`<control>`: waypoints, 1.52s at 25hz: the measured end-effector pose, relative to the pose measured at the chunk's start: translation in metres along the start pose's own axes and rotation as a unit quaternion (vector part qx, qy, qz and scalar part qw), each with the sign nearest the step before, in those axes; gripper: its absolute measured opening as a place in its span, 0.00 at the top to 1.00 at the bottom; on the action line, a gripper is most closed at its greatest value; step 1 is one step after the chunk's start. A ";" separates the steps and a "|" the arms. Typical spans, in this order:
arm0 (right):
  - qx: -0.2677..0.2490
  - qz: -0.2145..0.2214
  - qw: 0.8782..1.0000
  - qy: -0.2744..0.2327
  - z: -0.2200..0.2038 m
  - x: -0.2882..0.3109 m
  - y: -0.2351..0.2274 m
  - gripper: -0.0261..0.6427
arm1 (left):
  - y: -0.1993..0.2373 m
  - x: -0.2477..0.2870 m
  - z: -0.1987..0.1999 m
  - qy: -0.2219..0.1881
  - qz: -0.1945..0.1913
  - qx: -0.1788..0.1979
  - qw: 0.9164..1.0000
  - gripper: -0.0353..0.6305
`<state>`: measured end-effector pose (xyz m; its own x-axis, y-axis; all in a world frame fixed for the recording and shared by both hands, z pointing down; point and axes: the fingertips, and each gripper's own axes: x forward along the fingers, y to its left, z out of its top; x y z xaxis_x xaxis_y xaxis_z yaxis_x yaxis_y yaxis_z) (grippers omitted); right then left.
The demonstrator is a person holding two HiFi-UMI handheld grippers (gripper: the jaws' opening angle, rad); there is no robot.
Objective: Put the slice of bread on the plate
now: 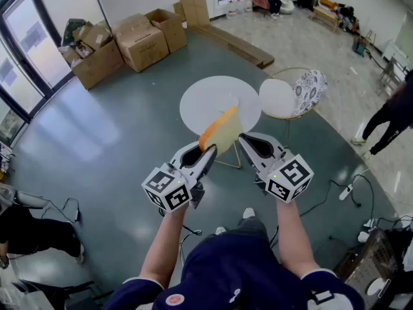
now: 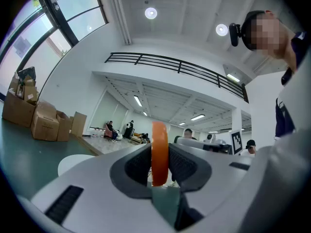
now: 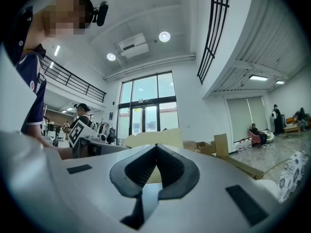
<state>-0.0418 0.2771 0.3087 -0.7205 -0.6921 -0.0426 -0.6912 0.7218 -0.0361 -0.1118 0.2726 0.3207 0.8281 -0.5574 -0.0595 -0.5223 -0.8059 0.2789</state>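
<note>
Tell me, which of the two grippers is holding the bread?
The left gripper: its jaws clamp the bread slice by its orange crust. The right gripper is shut, empty.

The left gripper (image 2: 159, 154) clamps an upright slice of bread (image 2: 159, 132) edge-on between its jaws, with cardboard boxes (image 2: 36, 118) far off to its left.
</note>
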 end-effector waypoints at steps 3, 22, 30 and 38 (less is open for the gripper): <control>0.000 -0.001 1.000 0.001 0.004 0.002 -0.001 0.95 | 0.000 0.002 0.003 0.002 -0.002 0.000 1.000 0.81; -0.005 -0.002 1.000 0.001 0.000 0.014 -0.008 0.95 | 0.016 0.004 0.000 0.010 -0.007 0.003 1.000 0.81; 0.000 -0.006 1.000 0.010 -0.003 0.028 -0.040 0.95 | 0.043 0.028 0.006 0.013 -0.006 0.000 1.000 0.81; 0.007 -0.003 1.000 0.001 -0.007 0.047 -0.108 0.95 | 0.082 0.083 0.006 0.014 0.010 0.002 1.000 0.80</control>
<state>-0.0014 0.1662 0.3180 -0.7166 -0.6964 -0.0394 -0.6946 0.7176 -0.0504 -0.0872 0.1589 0.3325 0.8229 -0.5675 -0.0266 -0.5396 -0.7954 0.2758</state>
